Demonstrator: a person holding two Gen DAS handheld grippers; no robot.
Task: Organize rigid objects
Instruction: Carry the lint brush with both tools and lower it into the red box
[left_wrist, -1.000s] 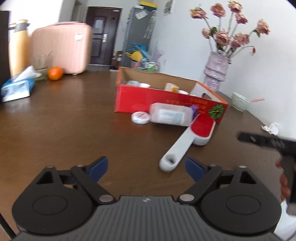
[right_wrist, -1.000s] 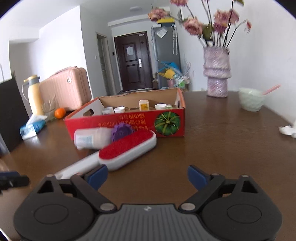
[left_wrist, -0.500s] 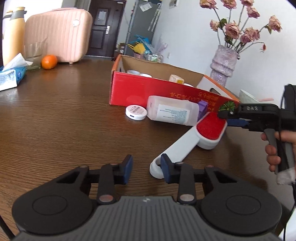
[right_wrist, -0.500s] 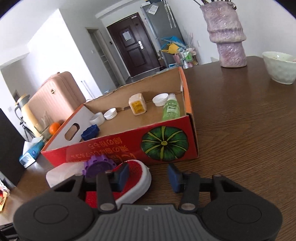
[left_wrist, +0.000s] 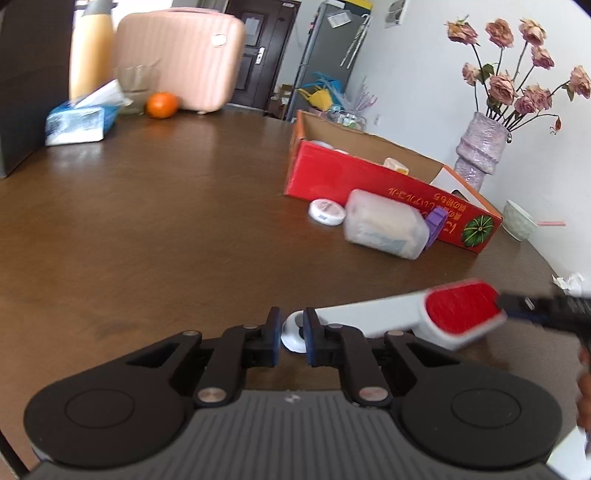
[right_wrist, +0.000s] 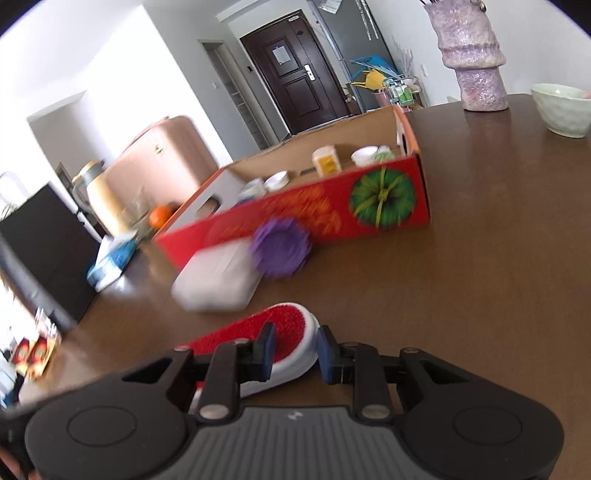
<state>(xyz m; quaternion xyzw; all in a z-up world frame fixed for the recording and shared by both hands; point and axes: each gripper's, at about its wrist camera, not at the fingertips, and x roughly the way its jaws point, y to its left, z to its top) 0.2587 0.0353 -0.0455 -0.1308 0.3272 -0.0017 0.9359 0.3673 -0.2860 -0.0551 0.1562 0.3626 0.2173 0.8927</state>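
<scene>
A lint brush (left_wrist: 369, 314) with a white handle and a red pad lies level between my two grippers, away from the box. My left gripper (left_wrist: 291, 334) has its jaws closing, blue pads pressed on the ring end of the handle. My right gripper (right_wrist: 294, 345) has its jaws closing too, pads pressed on the sides of the brush's (right_wrist: 284, 321) red head; it enters the left wrist view as a dark bar. The red cardboard box (left_wrist: 369, 181) holds several small jars and lids. Against its front wall lie a white bottle with a purple cap (left_wrist: 384, 229) and a round white lid (left_wrist: 327, 212).
On the brown table stand a tissue pack (left_wrist: 74, 122), an orange (left_wrist: 161, 104), a pink suitcase (left_wrist: 181, 55) and a yellow flask at the far left. A vase of flowers (left_wrist: 476, 147), a pale bowl (left_wrist: 519, 219) and a crumpled tissue (left_wrist: 569, 280) sit right of the box.
Both grippers went from wide open to shut on the brush, left on the handle end, right on the head. The brush has come away from the bottle and box toward me.
</scene>
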